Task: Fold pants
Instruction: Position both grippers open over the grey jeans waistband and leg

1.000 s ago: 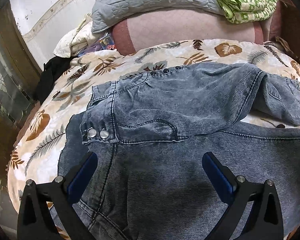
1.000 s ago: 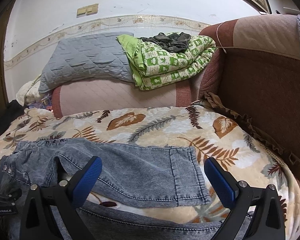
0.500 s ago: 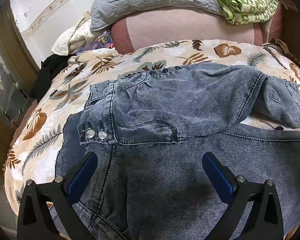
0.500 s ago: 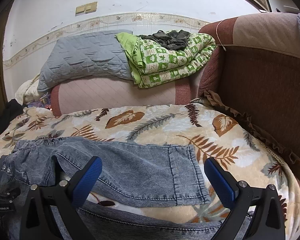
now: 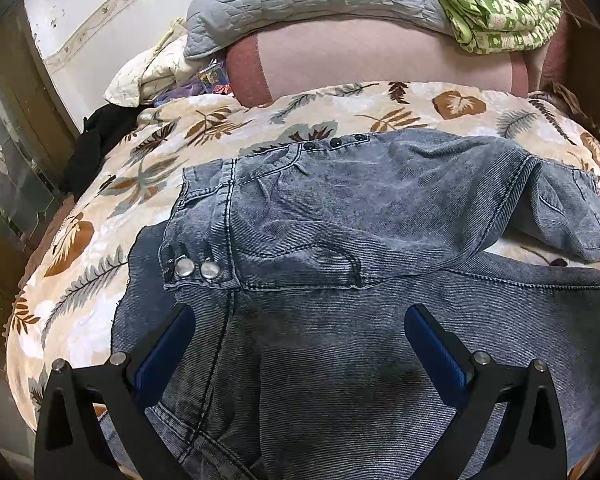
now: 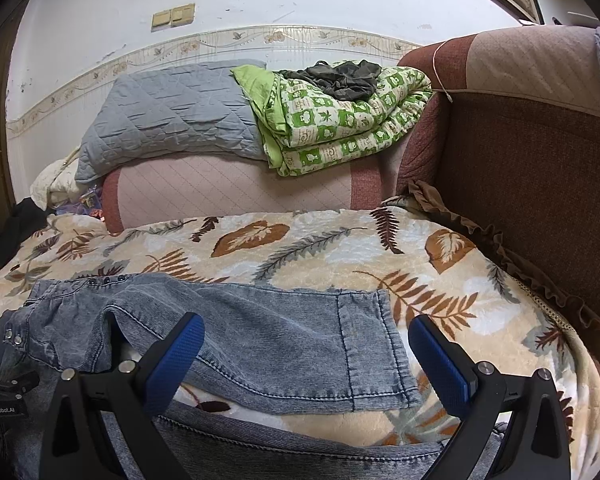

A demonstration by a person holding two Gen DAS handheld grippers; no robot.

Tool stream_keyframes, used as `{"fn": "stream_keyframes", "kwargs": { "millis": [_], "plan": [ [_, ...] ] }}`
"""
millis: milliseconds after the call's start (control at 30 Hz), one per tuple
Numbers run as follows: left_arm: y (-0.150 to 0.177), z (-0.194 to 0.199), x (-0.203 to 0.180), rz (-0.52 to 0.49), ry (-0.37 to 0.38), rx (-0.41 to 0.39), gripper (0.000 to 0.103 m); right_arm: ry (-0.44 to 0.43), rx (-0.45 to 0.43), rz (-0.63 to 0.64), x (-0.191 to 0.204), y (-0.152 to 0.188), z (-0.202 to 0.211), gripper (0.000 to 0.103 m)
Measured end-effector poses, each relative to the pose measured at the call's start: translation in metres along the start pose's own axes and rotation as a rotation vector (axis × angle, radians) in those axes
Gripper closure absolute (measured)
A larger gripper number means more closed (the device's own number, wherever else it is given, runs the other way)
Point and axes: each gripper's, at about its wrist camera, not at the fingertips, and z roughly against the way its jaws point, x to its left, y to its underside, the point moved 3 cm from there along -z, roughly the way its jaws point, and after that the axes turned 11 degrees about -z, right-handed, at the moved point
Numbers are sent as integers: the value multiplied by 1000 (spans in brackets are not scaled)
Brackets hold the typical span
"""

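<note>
Faded blue denim pants point(image 5: 340, 232) lie spread on a leaf-patterned blanket point(image 5: 112, 184). Their waistband with two metal snaps point(image 5: 198, 269) sits at the left, and one leg runs off to the right. My left gripper point(image 5: 300, 344) hovers open over the seat of the pants, holding nothing. In the right wrist view the far leg point(image 6: 284, 336) ends in a hemmed cuff point(image 6: 376, 344), and the near leg point(image 6: 280, 452) crosses the bottom. My right gripper point(image 6: 306, 354) stands open above the cuff end of the far leg, nothing between its blue pads point(image 6: 176, 360).
A pink bolster point(image 6: 228, 192) lies behind the blanket, topped by a grey quilted pillow point(image 6: 172, 116) and a folded green quilt point(image 6: 340, 120). A brown sofa back point(image 6: 532, 184) rises at the right. Dark clothing point(image 5: 96, 148) and a wooden cabinet point(image 5: 16, 128) sit at the left edge.
Both grippers have drawn back a little and risen slightly, so the pants sit somewhat lower in each view. The pants have not moved, and both grippers stay open.
</note>
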Motion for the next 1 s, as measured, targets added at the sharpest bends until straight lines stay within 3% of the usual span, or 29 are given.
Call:
{"fn": "stream_keyframes", "kwargs": {
  "millis": [1000],
  "plan": [
    [-1, 7, 8, 16, -1, -33, 0, -2, 4, 3, 2, 1, 0, 0]
  ]
}}
